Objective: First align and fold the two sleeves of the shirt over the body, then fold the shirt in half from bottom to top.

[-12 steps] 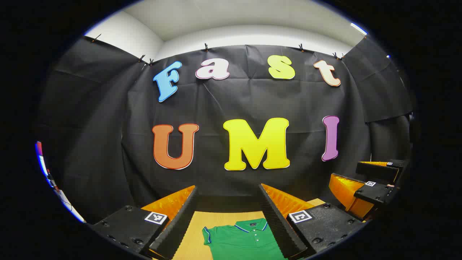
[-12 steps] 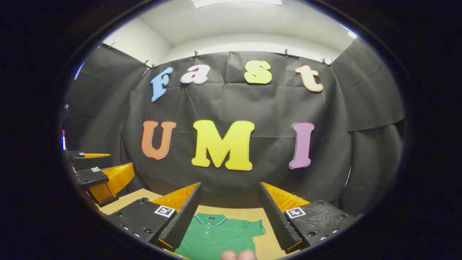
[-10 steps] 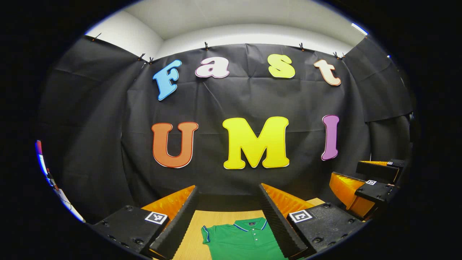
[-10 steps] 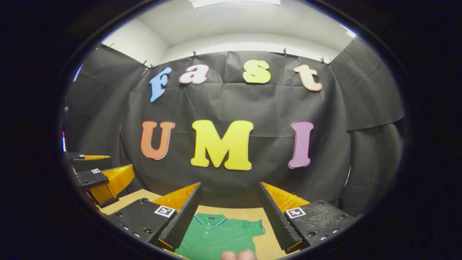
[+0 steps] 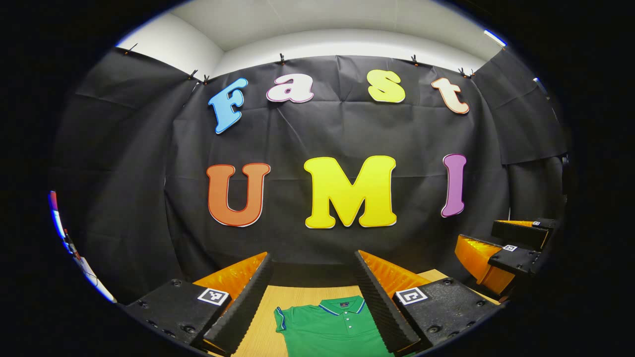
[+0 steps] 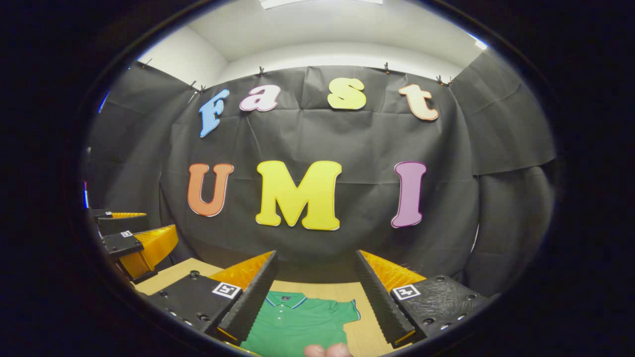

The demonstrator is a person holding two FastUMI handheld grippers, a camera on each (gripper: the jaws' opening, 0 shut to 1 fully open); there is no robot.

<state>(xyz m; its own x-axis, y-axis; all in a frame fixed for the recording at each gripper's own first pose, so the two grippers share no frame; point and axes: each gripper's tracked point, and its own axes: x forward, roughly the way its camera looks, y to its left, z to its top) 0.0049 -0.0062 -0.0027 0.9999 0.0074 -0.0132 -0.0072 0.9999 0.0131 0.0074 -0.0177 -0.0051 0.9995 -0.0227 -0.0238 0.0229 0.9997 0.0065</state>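
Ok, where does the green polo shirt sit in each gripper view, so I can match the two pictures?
Left gripper view: green polo shirt at bottom centre, flat on the wooden table, between that gripper's own fingers, collar away from the camera.
Right gripper view: shirt at bottom centre, slightly left, one sleeve spread to the right.
Shared landmark: the shirt's collar.

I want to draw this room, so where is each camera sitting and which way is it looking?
Left gripper view: rides on the left gripper, facing the booth's black cloth wall above the green shirt on the wooden table; its own two open fingers show below, the right gripper off to the right.
Right gripper view: rides on the right gripper, facing the same wall and shirt; its own open fingers and a fingertip show below, the left gripper at the left.
Shared: wall, table, shirt, both grippers.
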